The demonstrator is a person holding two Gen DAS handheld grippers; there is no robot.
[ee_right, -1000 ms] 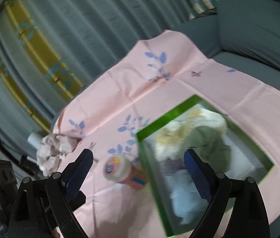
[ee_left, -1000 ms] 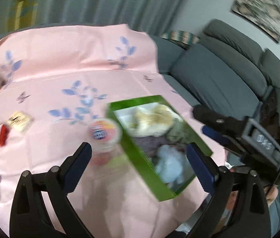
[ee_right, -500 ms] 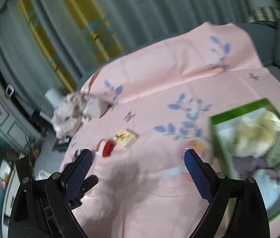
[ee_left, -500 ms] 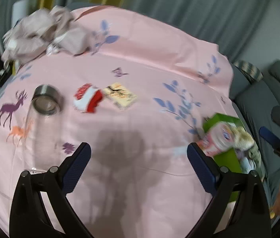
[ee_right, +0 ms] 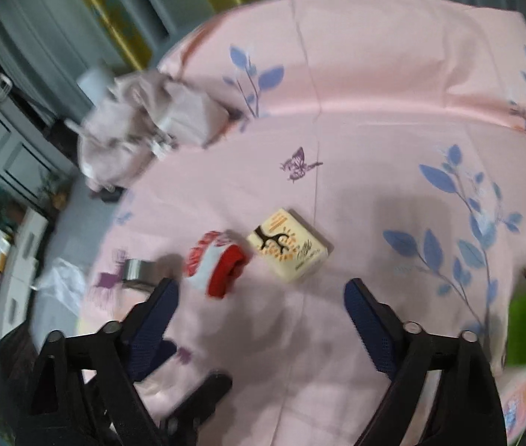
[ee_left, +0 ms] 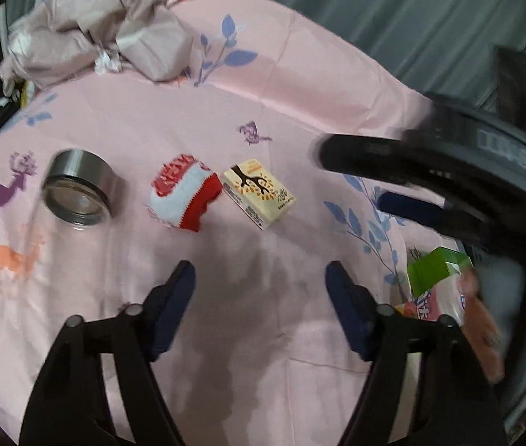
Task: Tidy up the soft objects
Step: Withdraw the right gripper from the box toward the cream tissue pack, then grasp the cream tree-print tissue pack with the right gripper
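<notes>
on the pink leaf-printed tablecloth (ee_left: 281, 85) my view has swung off the green box (ee_left: 436, 269), now at four o'clock, onto the balled red-and-white sock (ee_left: 185, 197) at eleven, next to collect, both left tongs (ee_left: 259, 278) and right tongs (ee_right: 261, 297) spread empty.

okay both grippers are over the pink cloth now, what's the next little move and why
Probably ease the left gripper forward onto the red and white sock. Its jaws are open and empty, and the sock lies loose just ahead, between the steel tin and the cream carton.
</notes>
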